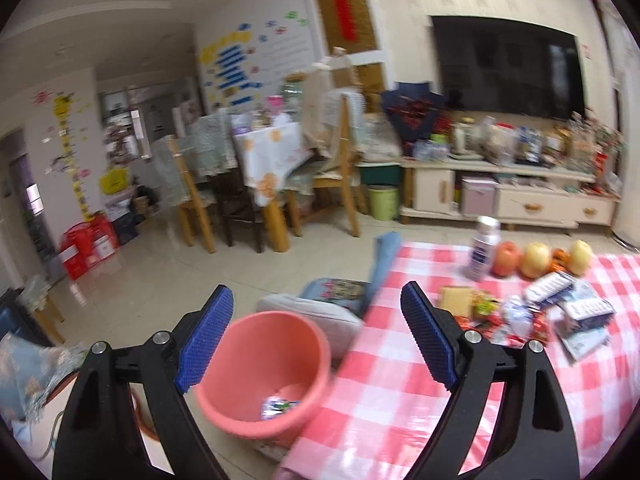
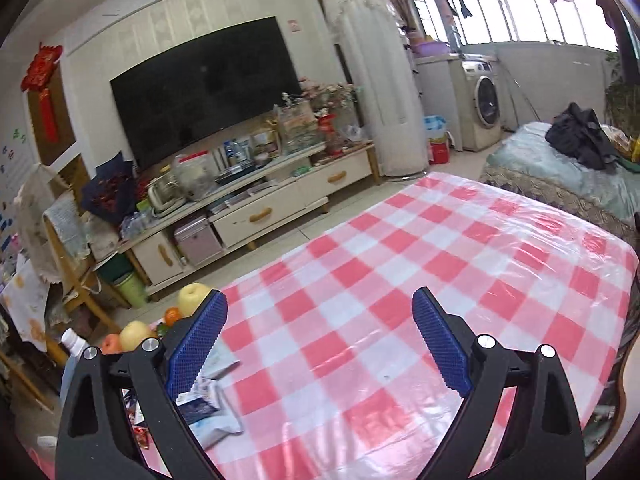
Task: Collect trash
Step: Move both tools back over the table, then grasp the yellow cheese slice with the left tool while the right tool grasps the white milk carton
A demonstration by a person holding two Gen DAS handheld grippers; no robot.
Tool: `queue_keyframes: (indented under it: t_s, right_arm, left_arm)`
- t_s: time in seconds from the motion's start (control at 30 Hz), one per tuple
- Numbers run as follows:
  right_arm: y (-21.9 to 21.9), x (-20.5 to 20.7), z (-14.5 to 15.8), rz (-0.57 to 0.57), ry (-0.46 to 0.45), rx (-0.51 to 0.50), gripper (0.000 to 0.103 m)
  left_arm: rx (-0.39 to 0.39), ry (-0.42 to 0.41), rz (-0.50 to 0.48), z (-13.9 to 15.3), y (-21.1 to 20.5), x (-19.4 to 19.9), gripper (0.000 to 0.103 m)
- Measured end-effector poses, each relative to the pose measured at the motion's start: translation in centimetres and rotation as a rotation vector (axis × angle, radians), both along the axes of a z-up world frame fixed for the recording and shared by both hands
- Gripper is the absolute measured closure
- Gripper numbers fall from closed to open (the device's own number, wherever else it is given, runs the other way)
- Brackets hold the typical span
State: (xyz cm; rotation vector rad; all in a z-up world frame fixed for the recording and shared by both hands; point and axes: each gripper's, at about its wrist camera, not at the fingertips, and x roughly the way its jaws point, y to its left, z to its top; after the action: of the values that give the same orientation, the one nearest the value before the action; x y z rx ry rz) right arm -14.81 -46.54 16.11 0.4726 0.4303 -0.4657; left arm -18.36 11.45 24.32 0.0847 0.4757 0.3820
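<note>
Crinkly, featherlight wrappers (image 1: 516, 320) at two o'clock want pinching mid-bunch; left gripper (image 1: 316, 340) and right gripper (image 2: 320, 344) gape wide, empty

Both views carry heavy fisheye bending and black corner vignette. Left view is soft with motion blur, worst on the bin (image 1: 264, 372) and the wrappers (image 1: 516, 316). Right view is sharper; daylight enters through the windows (image 2: 516, 4) up right of the TV (image 2: 204, 88), with glare streaks on the plastic tablecloth (image 2: 460, 240). Shadows are soft and faint.
</note>
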Motion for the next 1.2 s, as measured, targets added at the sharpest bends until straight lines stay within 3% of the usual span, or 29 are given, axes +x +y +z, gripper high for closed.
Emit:
queue_keyframes:
  t_s: [0.17,0.27,0.4,0.57,0.73,0.9,1.2]
  right_arm:
    - [-2.1,-0.9,-1.1,-0.030,0.004,0.027,0.010]
    - [-2.6,-0.9,-1.7,-0.012,-0.006,0.078,0.010]
    - [-0.4,1.2,-2.6,0.156,-0.006,0.131,0.010]
    - [5.2,4.1,-2.9,0.397,0.039,0.126,0.010]
    - [9.1,7.0,-4.5,0.556,0.096,0.185,0.010]
    - [11.8,9.6,-6.2,0.617,0.154,0.210,0.010]
    - [15.0,13.3,-8.2,0.654,0.227,0.138,0.010]
  left_arm:
    - [-0.039,0.055,-0.152,-1.9,-3.5,1.8,0.017]
    - [-0.118,0.087,-0.242,-3.9,-4.6,3.0,0.017]
    - [-0.212,0.161,-0.304,-7.7,-5.9,5.9,0.017]
    - [-0.320,0.222,-0.334,-11.5,-5.6,9.4,0.017]
    - [-0.326,0.270,-0.340,-14.3,-5.5,13.6,0.017]
    - [-0.309,0.312,-0.357,-16.2,-5.6,16.5,0.018]
    - [-0.340,0.343,-0.392,-18.6,-4.9,20.5,0.019]
